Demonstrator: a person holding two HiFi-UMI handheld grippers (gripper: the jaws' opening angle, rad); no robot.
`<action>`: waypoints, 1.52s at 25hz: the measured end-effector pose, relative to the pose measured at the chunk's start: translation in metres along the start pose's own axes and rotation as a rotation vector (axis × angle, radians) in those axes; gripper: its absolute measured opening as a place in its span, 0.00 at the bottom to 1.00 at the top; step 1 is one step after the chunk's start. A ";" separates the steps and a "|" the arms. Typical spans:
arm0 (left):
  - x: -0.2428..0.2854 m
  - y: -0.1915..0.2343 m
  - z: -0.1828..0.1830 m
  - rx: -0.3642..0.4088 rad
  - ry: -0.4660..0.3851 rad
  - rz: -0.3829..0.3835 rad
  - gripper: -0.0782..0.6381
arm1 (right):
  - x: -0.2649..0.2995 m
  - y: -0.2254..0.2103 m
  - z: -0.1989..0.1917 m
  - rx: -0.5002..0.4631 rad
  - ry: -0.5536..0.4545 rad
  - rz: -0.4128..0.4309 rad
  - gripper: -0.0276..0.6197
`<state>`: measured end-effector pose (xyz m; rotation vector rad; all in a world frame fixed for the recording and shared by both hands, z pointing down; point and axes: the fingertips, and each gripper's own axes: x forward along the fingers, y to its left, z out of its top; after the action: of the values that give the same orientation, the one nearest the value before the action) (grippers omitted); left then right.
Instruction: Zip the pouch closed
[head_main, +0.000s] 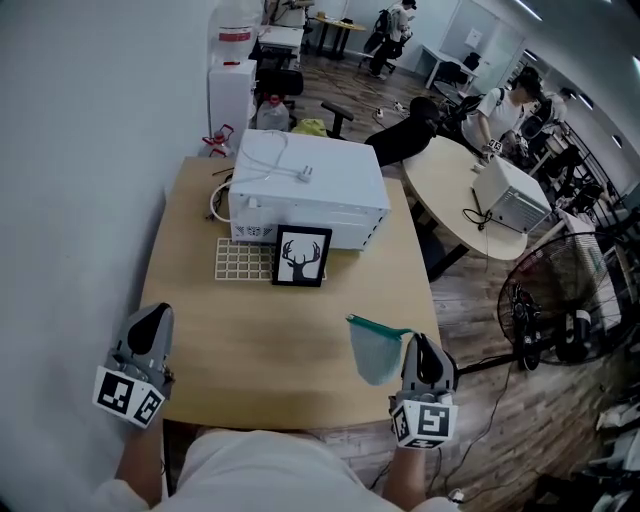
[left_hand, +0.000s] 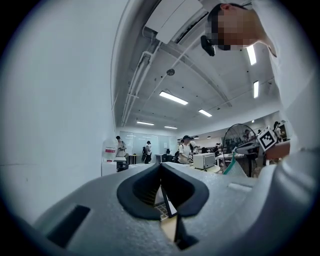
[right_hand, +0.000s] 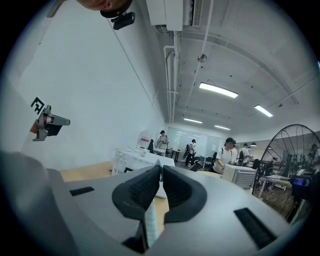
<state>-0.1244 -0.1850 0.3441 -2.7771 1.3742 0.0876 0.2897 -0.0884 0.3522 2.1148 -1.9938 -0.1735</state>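
Observation:
A translucent pouch (head_main: 375, 352) with a teal zip edge hangs over the wooden table's (head_main: 250, 350) near right corner. My right gripper (head_main: 418, 347) is shut on the pouch's right side. In the right gripper view the pouch's thin edge (right_hand: 149, 225) runs down between the closed pads, behind my right gripper's (right_hand: 161, 172) tips. My left gripper (head_main: 153, 318) is held at the table's near left corner, far from the pouch, shut and empty. In the left gripper view my left gripper (left_hand: 161, 167) shows nothing between its pads, and the pouch's teal edge (left_hand: 230, 165) appears at the right.
A white box-shaped appliance (head_main: 305, 185) with a cable stands at the table's far side. A framed deer picture (head_main: 301, 257) and a white grid tray (head_main: 243, 260) lie in front of it. A wall runs along the left. A floor fan (head_main: 560, 300) and a round table (head_main: 450, 190) stand at the right.

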 end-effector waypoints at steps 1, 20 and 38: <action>-0.002 -0.001 0.001 0.003 -0.003 0.002 0.13 | -0.001 0.000 0.001 0.000 0.001 0.001 0.08; -0.014 -0.006 0.005 -0.007 -0.023 0.007 0.13 | 0.001 0.010 0.014 0.004 -0.012 0.031 0.08; -0.025 -0.014 -0.002 -0.019 -0.029 0.036 0.13 | -0.006 0.012 0.005 0.006 -0.025 0.040 0.06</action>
<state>-0.1285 -0.1573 0.3475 -2.7551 1.4244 0.1428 0.2767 -0.0836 0.3496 2.0850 -2.0515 -0.1879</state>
